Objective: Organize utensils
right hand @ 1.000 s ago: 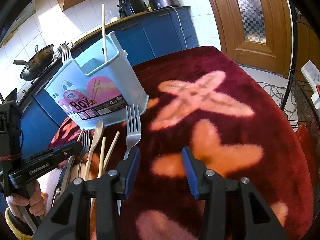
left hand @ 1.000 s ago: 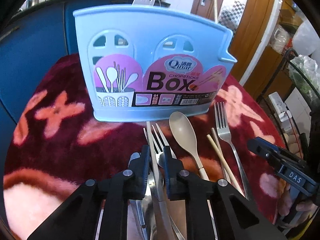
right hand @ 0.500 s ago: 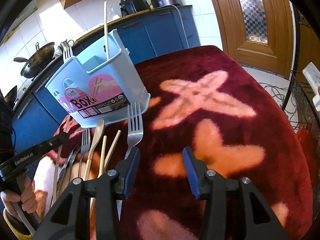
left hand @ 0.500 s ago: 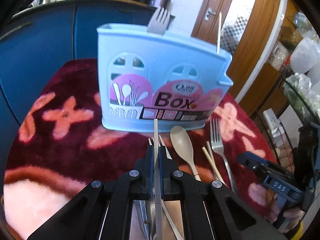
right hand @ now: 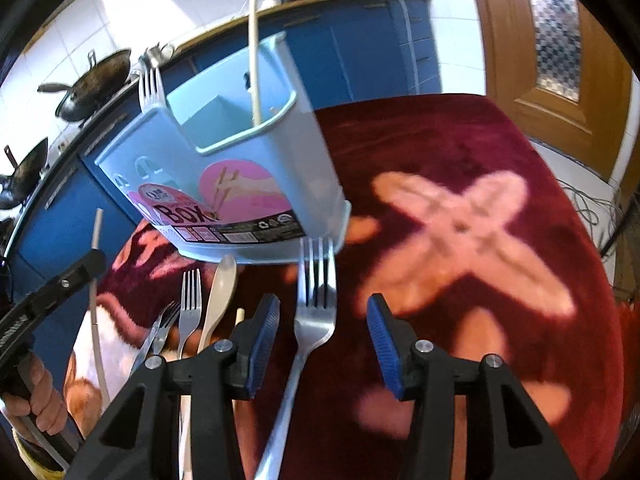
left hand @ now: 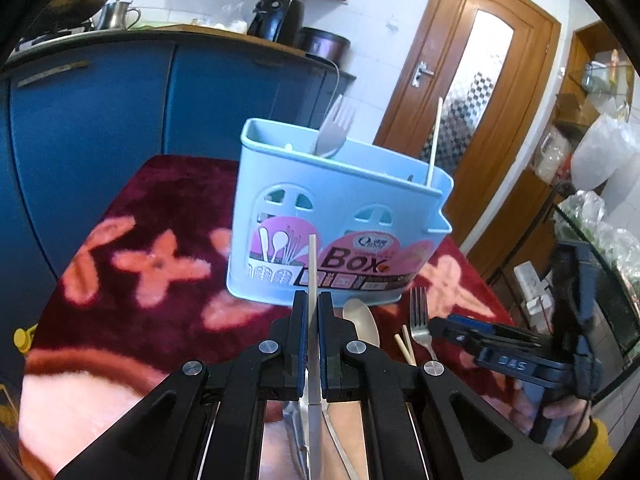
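Left claw [left hand: 313, 312] clamps a chopstick [left hand: 312, 264]; right claw [right hand: 322, 330], half open, straddles a fork [right hand: 316, 304].

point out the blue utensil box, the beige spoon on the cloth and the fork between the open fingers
blue utensil box [left hand: 280, 216], left wrist view, on its front wall above the label
beige spoon [right hand: 220, 292], right wrist view, on its bowl
fork [right hand: 316, 312], right wrist view, below its tines

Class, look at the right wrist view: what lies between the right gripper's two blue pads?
A silver fork lies on the red cloth between the pads of the right gripper, tines toward the blue utensil box. The pads stand apart from it. The right wrist view shows this.
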Available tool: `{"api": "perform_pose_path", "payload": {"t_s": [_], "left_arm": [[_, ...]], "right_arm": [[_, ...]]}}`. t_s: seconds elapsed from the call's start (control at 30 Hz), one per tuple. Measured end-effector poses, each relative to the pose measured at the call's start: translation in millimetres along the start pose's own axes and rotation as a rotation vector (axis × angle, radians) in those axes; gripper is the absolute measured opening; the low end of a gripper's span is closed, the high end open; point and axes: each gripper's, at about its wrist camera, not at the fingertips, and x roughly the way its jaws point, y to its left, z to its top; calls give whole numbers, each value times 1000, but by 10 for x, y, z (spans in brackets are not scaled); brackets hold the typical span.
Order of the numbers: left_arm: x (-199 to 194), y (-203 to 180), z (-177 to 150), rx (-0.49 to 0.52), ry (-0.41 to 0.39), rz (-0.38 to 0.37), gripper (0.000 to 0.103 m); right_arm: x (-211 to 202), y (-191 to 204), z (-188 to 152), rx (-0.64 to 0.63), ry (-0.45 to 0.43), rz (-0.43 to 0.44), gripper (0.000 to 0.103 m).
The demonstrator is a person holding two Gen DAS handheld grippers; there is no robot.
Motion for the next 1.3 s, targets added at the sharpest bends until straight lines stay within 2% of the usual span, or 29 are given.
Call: {"api": "perform_pose_path", "payload": {"t_s": [0.17, 0.33, 0.47, 0.57, 0.83, 0.97, 1.17, 1.3], "left_arm": [[-32, 95, 1, -25, -13, -7, 4], [-37, 183, 5, -46, -20, -10, 4], [-35, 204, 3, -51, -22, -13, 4], [-45, 205, -2, -51, -24, -11, 4], [-142, 188, 5, -47, -48, -4, 4], [-211, 167, 11, -43, -64, -3, 4], [-327, 132, 9, -40, -83, -11, 4], [-438, 104, 26, -29, -106, -12, 4]], "right_arm": [[169, -4, 86, -24, 32, 3, 50], [224, -89, 151, 6, 37, 65, 49], [229, -162, 149, 37, 39, 112, 23], [170, -172, 139, 34, 23, 145, 22], [-228, 34, 52, -39, -102, 109, 22], [-579, 212, -3, -100, -215, 37, 21], [-807, 358, -42, -140, -299, -49, 21], [-982, 417, -51, -138, -357, -65, 20]]}}
